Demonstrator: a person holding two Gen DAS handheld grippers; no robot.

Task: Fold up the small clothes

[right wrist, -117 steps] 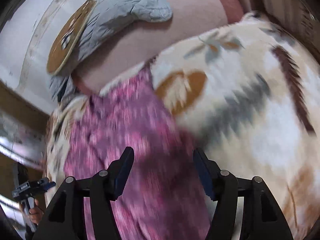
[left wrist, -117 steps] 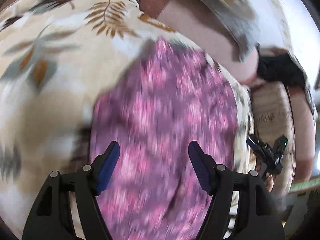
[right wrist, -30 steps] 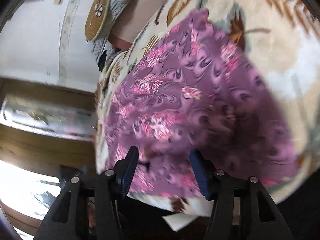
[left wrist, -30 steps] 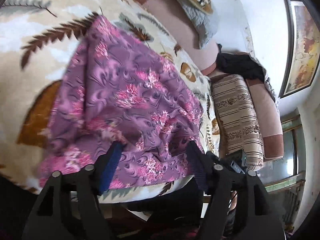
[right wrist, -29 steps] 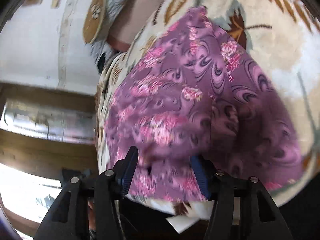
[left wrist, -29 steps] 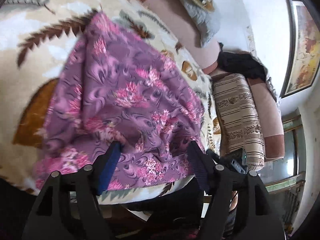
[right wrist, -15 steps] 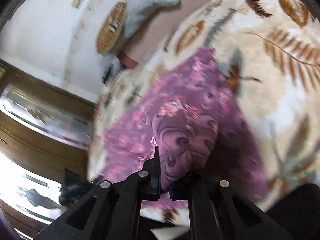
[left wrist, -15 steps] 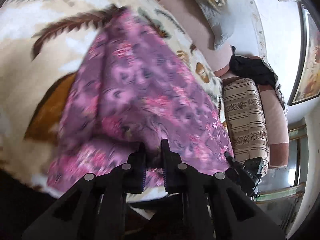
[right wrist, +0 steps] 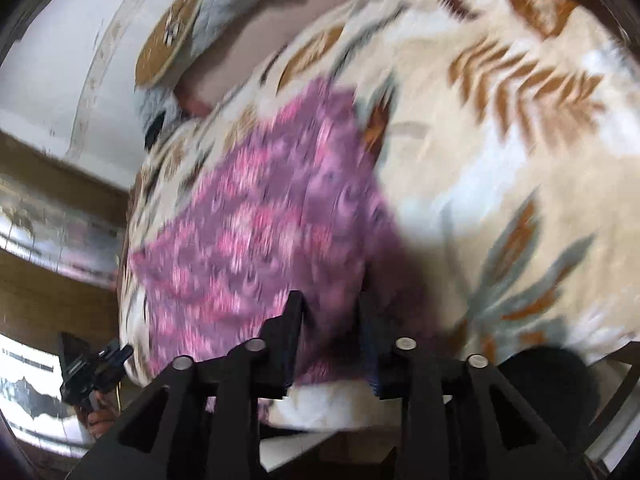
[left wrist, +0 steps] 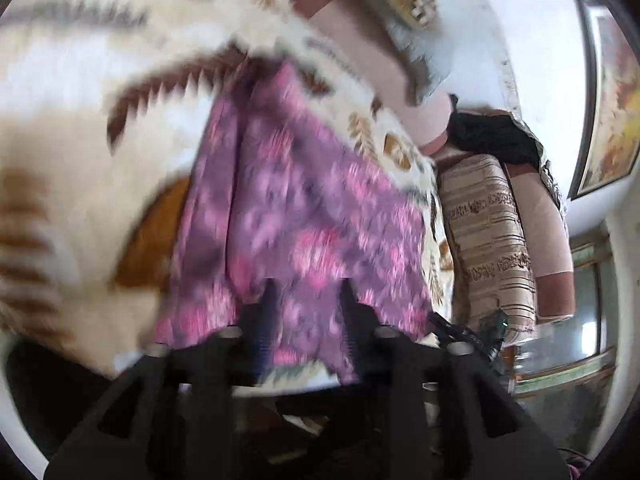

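A purple garment with pink flowers [left wrist: 304, 200] lies on a cream blanket with a leaf pattern [left wrist: 80, 140], its near hem at the blanket's front edge. My left gripper [left wrist: 308, 300] stands over that hem, its jaws opening, with cloth between the fingers but not pinched. In the right wrist view the same garment [right wrist: 260, 220] spreads up and left over the blanket [right wrist: 500, 140]. My right gripper [right wrist: 330, 312] is at the hem's right part, jaws opening, with cloth loose between them. Both views are blurred. Each gripper also shows small in the other's view, the right gripper [left wrist: 468, 332] and the left gripper [right wrist: 92, 364].
A grey cushion with a brown oval [left wrist: 404, 4] leans on the pink sofa back [left wrist: 360, 48]. To the right of the blanket are a striped sofa arm [left wrist: 488, 232], a black cloth [left wrist: 492, 140] and a framed picture [left wrist: 612, 80]. A hand [right wrist: 98, 412] holds the left gripper.
Both grippers went from open over the hem to shut on a pinch of cloth half a second ago. Their jaws now stand apart again and both views have shifted.
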